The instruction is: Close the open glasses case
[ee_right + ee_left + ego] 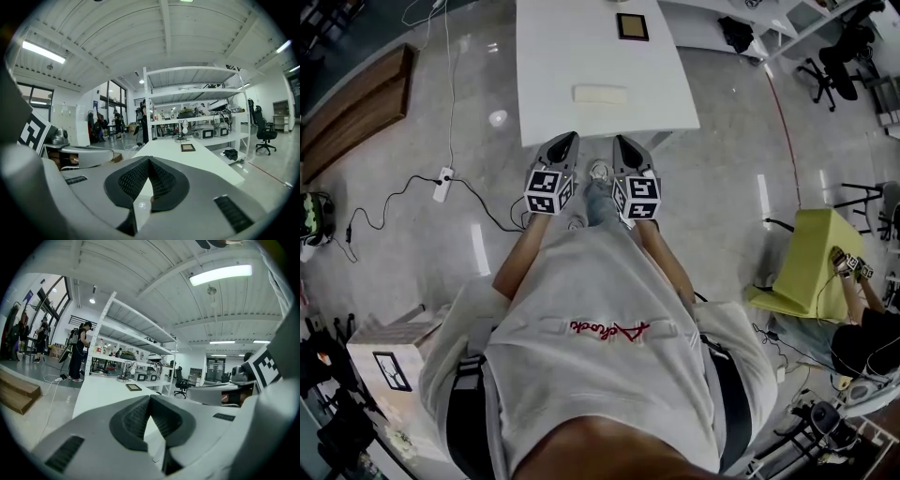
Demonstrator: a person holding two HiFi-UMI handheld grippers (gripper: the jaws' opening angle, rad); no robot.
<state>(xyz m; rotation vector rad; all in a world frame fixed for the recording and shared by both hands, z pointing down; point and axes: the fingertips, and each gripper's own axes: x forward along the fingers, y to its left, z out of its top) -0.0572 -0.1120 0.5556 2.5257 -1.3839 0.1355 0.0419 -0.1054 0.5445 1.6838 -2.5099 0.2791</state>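
Note:
The glasses case (600,94) is a pale cream oblong lying flat near the front of the white table (553,66); whether its lid stands up I cannot tell from the head view. My left gripper (567,141) and right gripper (621,142) hang side by side just short of the table's front edge, both pointing at it. Each is shut with nothing between its pads. In the left gripper view the left gripper (150,398) has its tips meeting, and in the right gripper view so does the right gripper (149,160). The case is hidden behind the jaws in both gripper views.
A small dark framed square (632,26) lies at the table's far side, also seen as the frame (188,147). A shelf rack (197,108) stands beyond the table. On the floor are a power strip (442,184), a wooden bench (356,108), a yellow-green chair (811,262) and a cardboard box (389,361).

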